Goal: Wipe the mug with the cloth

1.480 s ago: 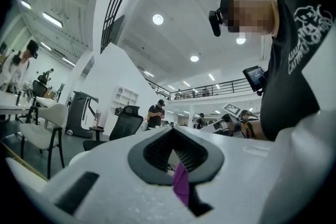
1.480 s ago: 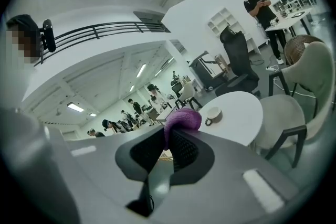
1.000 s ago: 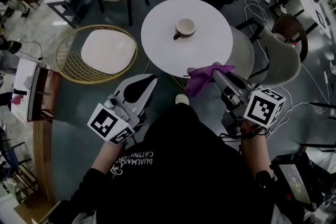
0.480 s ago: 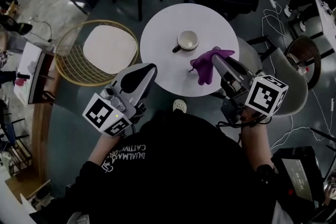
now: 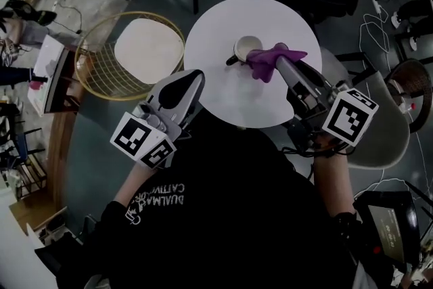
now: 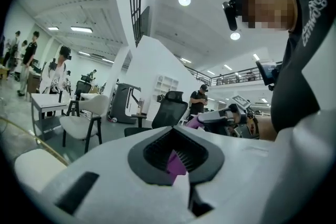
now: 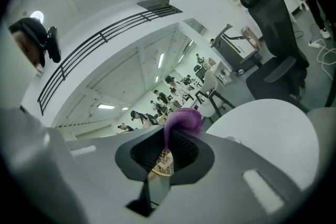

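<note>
Below my head camera, a round white counter [image 5: 226, 101] stands on a grey floor, and the mug [image 5: 243, 49] sits near its middle with its handle turned away from the cloth [image 5: 272, 57]. A gold wire chair [image 5: 101, 74] with a pale cushion stands well apart from the mug, off the counter on the handle's side. Dark chairs stand beyond the mug, and cables lie on the floor far off on its other side. My right tool [image 5: 281, 64] is clenched on the purple cloth, which bunches just beside the mug and overlaps its rim from this angle; I cannot tell whether they touch. My left tool [image 5: 195, 78] hovers at the counter's edge, nearer me than the mug, with nothing hanging from it.

From the left gripper view, my left tool [image 6: 178, 165] has its jaws together. A purple sliver shows in the notch between them, and I cannot tell what it belongs to. Beyond lie a bright hall, a pale chair [image 6: 84, 118] and a black office chair [image 6: 168, 110].

From the right gripper view, my right tool [image 7: 173, 144] grips the cloth [image 7: 182, 120], which bulges above the jaws. The counter [image 7: 262, 136] lies beside them, and people stand far off in the hall.
</note>
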Tool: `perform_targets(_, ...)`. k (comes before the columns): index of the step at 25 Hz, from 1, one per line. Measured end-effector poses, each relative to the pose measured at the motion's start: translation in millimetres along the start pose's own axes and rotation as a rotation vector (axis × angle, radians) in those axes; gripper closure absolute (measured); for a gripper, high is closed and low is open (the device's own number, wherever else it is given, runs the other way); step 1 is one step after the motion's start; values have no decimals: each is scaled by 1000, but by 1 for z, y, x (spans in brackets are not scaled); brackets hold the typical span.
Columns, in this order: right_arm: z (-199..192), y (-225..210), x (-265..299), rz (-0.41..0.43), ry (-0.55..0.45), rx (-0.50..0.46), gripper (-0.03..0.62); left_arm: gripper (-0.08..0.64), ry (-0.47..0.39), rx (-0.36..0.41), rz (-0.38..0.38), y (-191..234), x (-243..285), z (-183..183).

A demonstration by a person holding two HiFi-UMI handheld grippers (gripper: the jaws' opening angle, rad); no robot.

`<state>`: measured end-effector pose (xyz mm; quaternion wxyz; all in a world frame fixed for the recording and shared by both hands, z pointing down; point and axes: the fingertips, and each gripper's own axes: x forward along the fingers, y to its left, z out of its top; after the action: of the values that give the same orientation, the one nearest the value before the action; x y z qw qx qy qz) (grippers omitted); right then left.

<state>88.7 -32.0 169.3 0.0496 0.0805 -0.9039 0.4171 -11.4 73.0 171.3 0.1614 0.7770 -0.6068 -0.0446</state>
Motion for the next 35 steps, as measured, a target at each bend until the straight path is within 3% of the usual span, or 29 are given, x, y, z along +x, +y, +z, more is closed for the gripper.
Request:
perform_targets(5,-16,-23,-2,53,-7,84,561,557,62,-100,22,9,25,-20)
perform_targets(10,-29,-44,-2,97,-44,162,561,558,164,-61,-33,10,49,-50)
perform_targets(18,-58,-82,6,43,11,215,561,557,256,-76,-118,22,90,-98)
perform_targets(21,-66,-90,11,32,6,253,561,555,337,-11,-101,32,97,-116)
perform_targets(24,-73,-99,15,11,4,282,561,495,422,63,-114,40,105,-134)
perform_targets(26,-76,-107,16,-13,7,294,561,449,460,58,-108,49,110,-145)
perform_targets(31,-72,-125,12,-72,-14,316,561,411,563,81,-57,76,121,-173)
perform_targets(35,-72,-135,10,-111,-32,337,561,380,663,101,-77,89,133,-204)
